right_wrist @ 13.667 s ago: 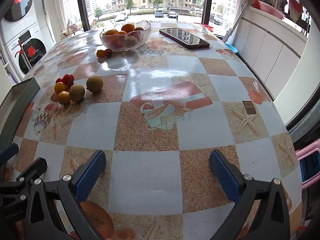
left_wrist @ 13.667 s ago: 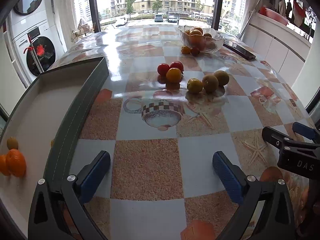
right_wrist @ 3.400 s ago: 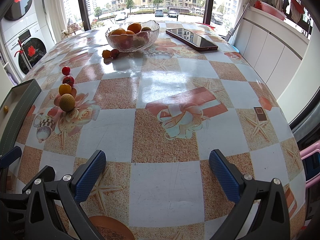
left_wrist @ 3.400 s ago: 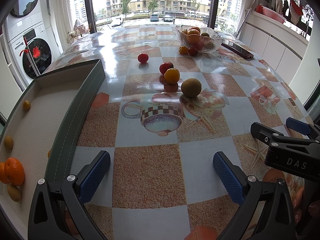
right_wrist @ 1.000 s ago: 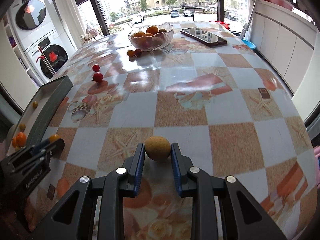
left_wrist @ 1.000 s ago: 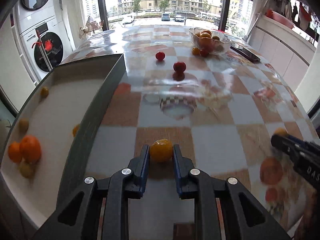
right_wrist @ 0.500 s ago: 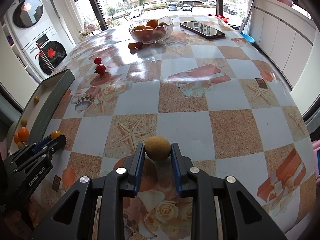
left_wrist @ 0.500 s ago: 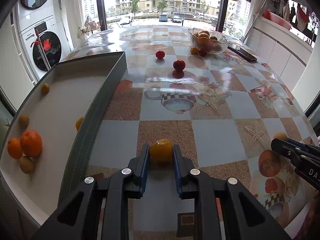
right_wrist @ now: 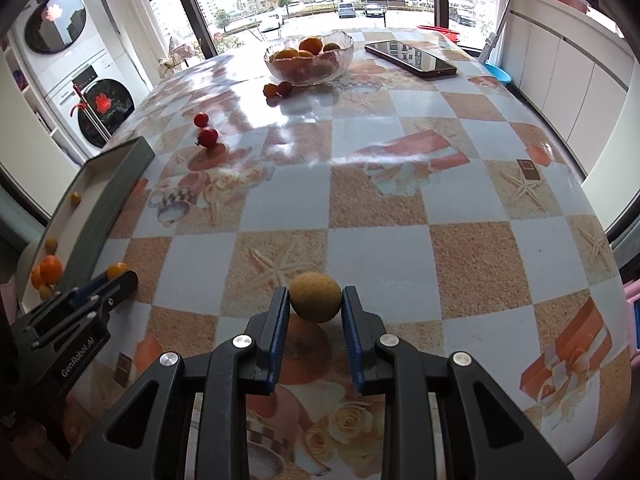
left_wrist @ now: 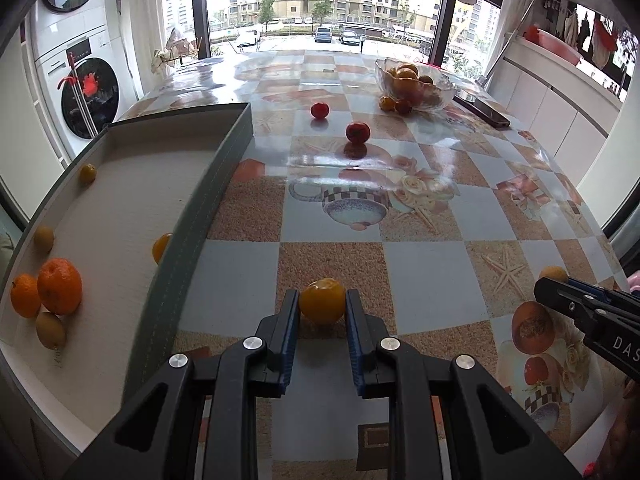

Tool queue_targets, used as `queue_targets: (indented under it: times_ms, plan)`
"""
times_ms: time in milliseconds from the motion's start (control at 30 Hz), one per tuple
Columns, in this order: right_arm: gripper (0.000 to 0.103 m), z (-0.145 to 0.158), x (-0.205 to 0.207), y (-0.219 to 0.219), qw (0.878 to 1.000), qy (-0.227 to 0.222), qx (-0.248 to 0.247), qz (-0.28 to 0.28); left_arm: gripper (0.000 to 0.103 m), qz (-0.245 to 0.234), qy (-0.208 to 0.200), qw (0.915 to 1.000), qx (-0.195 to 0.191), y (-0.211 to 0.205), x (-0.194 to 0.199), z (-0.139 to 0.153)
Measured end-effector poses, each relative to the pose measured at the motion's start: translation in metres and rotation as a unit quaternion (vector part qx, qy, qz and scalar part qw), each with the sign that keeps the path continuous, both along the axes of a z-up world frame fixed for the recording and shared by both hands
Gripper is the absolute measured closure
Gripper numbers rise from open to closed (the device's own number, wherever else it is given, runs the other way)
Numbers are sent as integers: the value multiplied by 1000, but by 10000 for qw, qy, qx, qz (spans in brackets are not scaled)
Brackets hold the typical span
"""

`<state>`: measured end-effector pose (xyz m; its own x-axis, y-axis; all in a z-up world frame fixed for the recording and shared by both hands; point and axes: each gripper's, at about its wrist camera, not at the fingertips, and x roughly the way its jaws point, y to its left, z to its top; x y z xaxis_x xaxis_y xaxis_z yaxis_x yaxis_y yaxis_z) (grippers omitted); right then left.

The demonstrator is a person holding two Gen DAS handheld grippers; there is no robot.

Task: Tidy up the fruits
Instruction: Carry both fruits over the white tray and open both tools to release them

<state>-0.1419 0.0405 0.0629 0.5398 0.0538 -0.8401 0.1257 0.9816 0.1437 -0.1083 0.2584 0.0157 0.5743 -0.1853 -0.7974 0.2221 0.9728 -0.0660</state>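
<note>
A smooth yellow-orange fruit (left_wrist: 322,306) sits clamped in the left gripper (left_wrist: 322,312) above the table (left_wrist: 420,240), beside the tray (left_wrist: 208,192). The right gripper (right_wrist: 315,308) grips a rough tan fruit (right_wrist: 315,297) above the table, level.

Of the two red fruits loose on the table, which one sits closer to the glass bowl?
The smaller red fruit, farther up the table and nearer the tray's far corner. The bigger red fruit lies nearer the camera, farther from the glass bowl.
</note>
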Motion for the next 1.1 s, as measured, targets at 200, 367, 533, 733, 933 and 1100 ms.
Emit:
queue_targets:
  times_ms: [200,367,533,733,933,1100]
  plan:
    - [75,12,18,23,9997,-37,-13,259,79,143,-208,9995,-215,18,4,22]
    - [75,23,40,58,9979,-98,76,643,79,507,-513,9971,-222,51,16,46]
    - [75,33,66,105,9934,-136,402,1063,79,1034,-616,9927,-64,99,34,49]
    - [75,37,93,166,9853,-115,473,1638,79,1561,-374,9870,0,146,53,33]
    - [75,32,111,215,9782,19,457,2027,79,1785,-213,9837,-91,170,64,19]
    - [75,16,118,245,9720,259,284,2317,79,1783,-33,9839,-76,175,69,9]
